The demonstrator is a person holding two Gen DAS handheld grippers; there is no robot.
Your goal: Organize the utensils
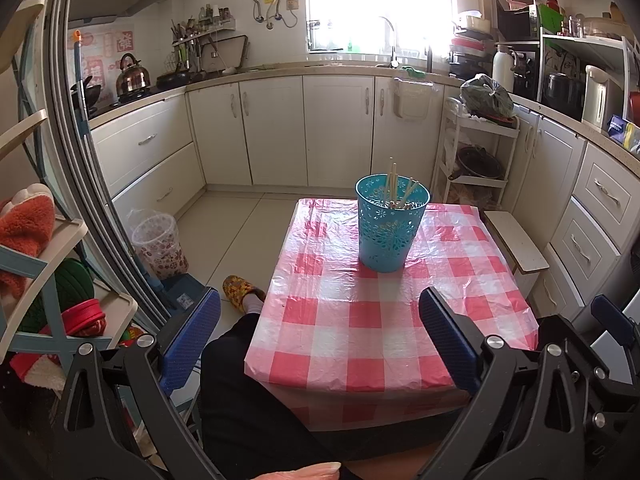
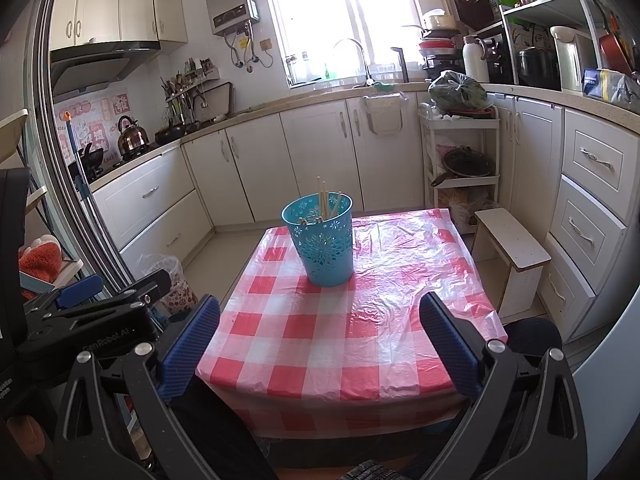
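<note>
Blue cup (image 1: 387,229) sits upright on the checkered table (image 1: 384,332), toward its far edge, with the chopsticks (image 1: 394,184) standing inside it. Left gripper (image 1: 320,340) and right gripper (image 2: 320,340) both hang at the table's near edge, well short of the cup, jaws spread wide and holding nothing.

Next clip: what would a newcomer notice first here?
A turquoise cut-out basket holding chopsticks stands alone toward the far end of the red-and-white checked tablecloth. Both tools, left and right, hover open and empty at the near edge.
</note>
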